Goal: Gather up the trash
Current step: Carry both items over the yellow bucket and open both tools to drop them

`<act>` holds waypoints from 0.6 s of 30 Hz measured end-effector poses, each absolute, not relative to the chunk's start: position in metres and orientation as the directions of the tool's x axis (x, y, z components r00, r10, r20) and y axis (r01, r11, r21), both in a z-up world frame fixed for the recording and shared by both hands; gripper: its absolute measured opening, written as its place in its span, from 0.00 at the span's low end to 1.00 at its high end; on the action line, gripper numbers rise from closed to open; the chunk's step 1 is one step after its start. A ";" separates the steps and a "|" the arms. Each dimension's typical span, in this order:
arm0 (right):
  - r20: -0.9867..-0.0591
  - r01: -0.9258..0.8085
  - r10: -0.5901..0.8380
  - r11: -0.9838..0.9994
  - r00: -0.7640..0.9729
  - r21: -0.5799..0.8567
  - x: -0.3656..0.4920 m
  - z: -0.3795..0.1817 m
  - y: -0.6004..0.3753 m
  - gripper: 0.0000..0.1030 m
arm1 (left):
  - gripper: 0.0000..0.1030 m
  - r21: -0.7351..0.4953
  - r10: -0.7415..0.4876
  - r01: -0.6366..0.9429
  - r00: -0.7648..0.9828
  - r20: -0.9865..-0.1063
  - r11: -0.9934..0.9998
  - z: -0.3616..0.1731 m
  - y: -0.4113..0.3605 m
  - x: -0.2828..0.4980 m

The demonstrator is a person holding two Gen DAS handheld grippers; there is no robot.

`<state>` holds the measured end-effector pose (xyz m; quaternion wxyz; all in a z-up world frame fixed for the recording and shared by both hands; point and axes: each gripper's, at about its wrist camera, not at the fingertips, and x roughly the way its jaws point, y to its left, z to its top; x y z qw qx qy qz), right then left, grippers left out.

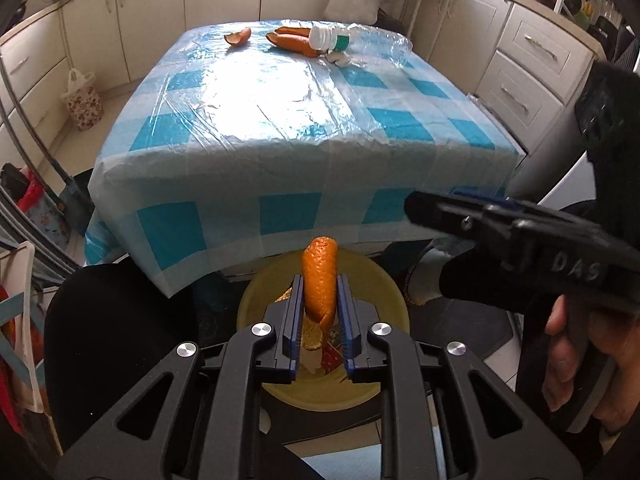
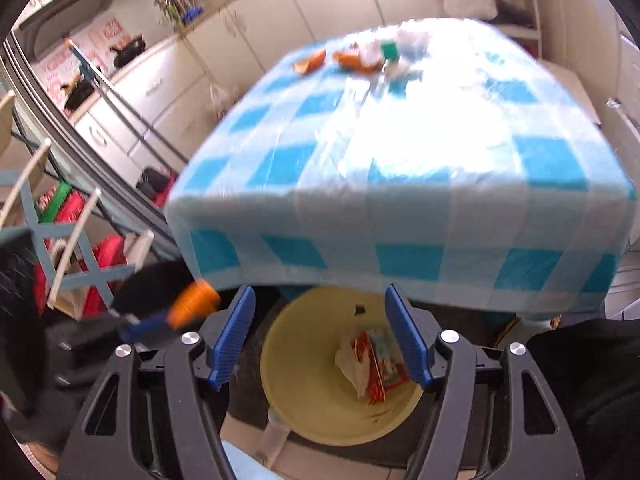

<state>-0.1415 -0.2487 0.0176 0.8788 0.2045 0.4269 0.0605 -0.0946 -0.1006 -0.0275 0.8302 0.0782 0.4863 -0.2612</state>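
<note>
The left gripper (image 1: 319, 300) is hanging over the yellow bowl (image 1: 384, 292), jaws nearly together with a curl of orange peel (image 1: 319, 280) standing up between them. It's looking like the pads are still touching the peel on both sides, so it's being held, though only loosely. The right gripper (image 2: 320, 334) is sitting just beside it, jaws spread wide with nothing between them, also pointing down into the bowl. A hand (image 1: 576, 356) is gripping its handle.

The bowl is sitting on the floor right below the near edge of the worktop (image 1: 280, 120), and it's already carrying some trash: a crumpled tissue (image 2: 354, 366) and a red wrapper (image 2: 374, 376).

Up on the worktop, which is wearing a blue checked cloth under clear plastic, more stuff is waiting along the far edge: a small peel piece (image 1: 238, 37), a bigger peel pile (image 1: 292, 40) and a white bottle (image 1: 330, 37) lying on its side, touching the pile.
</note>
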 end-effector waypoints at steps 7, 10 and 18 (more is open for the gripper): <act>-0.674 0.067 0.269 0.902 0.688 0.427 -0.145 0.029 -0.254 0.65 | 0.56 -0.098 -0.332 0.482 0.429 -0.840 0.870 -0.023 -0.098 -0.095; -0.652 0.061 0.260 0.903 0.712 0.426 -0.146 0.036 -0.254 0.65 | 0.63 -0.096 -0.330 0.462 0.460 -0.824 0.882 -0.020 -0.092 -0.097; -0.584 0.049 0.205 0.920 0.785 0.389 -0.155 0.054 -0.254 0.70 | 0.78 -0.125 -0.347 0.379 0.603 -0.718 0.917 0.005 -0.065 -0.104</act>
